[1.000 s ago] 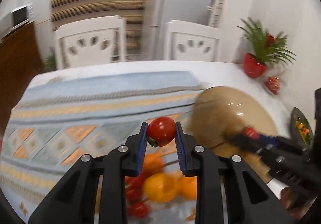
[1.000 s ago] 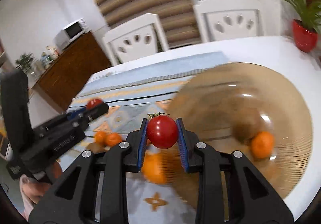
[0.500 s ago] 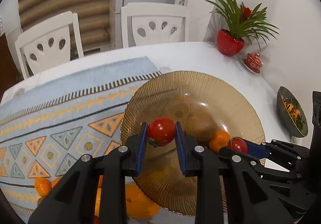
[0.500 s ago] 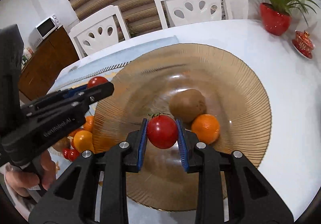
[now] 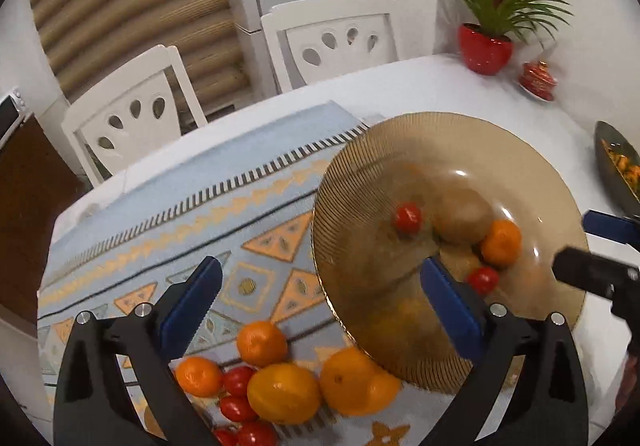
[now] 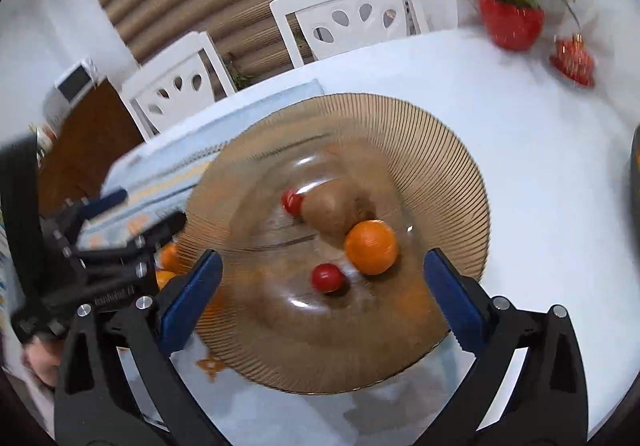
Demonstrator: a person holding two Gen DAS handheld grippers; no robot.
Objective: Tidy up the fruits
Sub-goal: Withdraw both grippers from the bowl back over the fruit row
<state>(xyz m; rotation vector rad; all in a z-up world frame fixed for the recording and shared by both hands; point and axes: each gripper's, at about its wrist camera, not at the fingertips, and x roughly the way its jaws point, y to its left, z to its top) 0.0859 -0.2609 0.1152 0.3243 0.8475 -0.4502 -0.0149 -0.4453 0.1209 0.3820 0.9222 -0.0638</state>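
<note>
My left gripper hangs over the cloth at the left rim of the ribbed brown glass plate, jaws opening wide with nothing pressed between them. My right gripper is over the plate, jaws also opening and holding nothing. In the plate lie two red tomatoes, a brown kiwi and a mandarin. On the cloth in front of the plate sit oranges, mandarins and small tomatoes.
A blue patterned cloth covers the left of the white table. Two white chairs stand behind it. A red-potted plant, a small red jar and a dark dish sit at the right.
Both grippers were shut on a tomato each; both have now let go with jaws spread wide. The two tomatoes lie in the plate. Both views have shifted sideways over the plate.
</note>
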